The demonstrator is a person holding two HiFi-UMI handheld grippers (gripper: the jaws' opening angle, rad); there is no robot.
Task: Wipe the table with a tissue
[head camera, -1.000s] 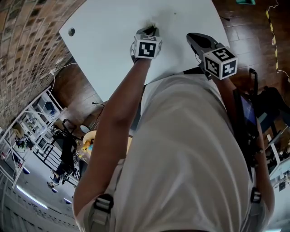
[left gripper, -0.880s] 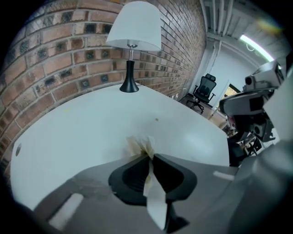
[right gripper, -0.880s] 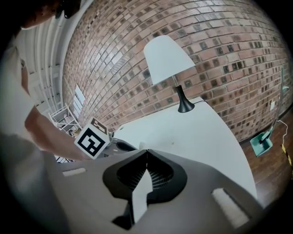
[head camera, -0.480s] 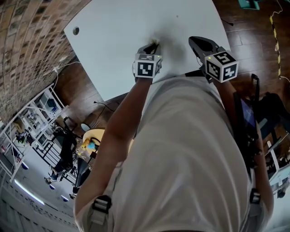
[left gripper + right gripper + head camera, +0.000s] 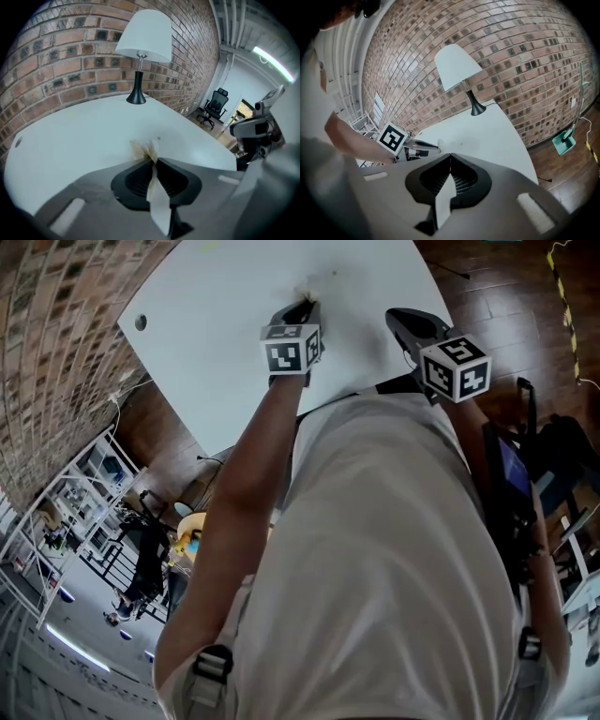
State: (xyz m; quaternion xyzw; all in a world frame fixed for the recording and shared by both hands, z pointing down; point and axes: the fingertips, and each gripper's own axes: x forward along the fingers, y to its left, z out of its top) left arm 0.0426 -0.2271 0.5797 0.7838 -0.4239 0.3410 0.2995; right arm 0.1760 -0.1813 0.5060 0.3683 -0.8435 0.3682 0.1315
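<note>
White tissue pinched in the left tongs for wiping

Paper tissue [image 5: 149, 151], stained brown at its crumpled tip, is clamped between the closed jaws of the left gripper [image 5: 153, 160], so that only a short tuft is left protruding and can be pressed onto the white table [image 5: 70, 140]. The tuft is seen touching the tabletop towards its far middle, well short of the lamp [image 5: 142, 42] set at the far edge by the brick wall [image 5: 70, 56]. The left arm [image 5: 253, 456] is stretched forward and the gripper is pitched steeply down, which is judged to suit pressure on the surface. The right gripper [image 5: 450, 155] is shut on nothing and is held over the near right part of the table, angled gently down, apparently kept clear of the wiping path
</note>
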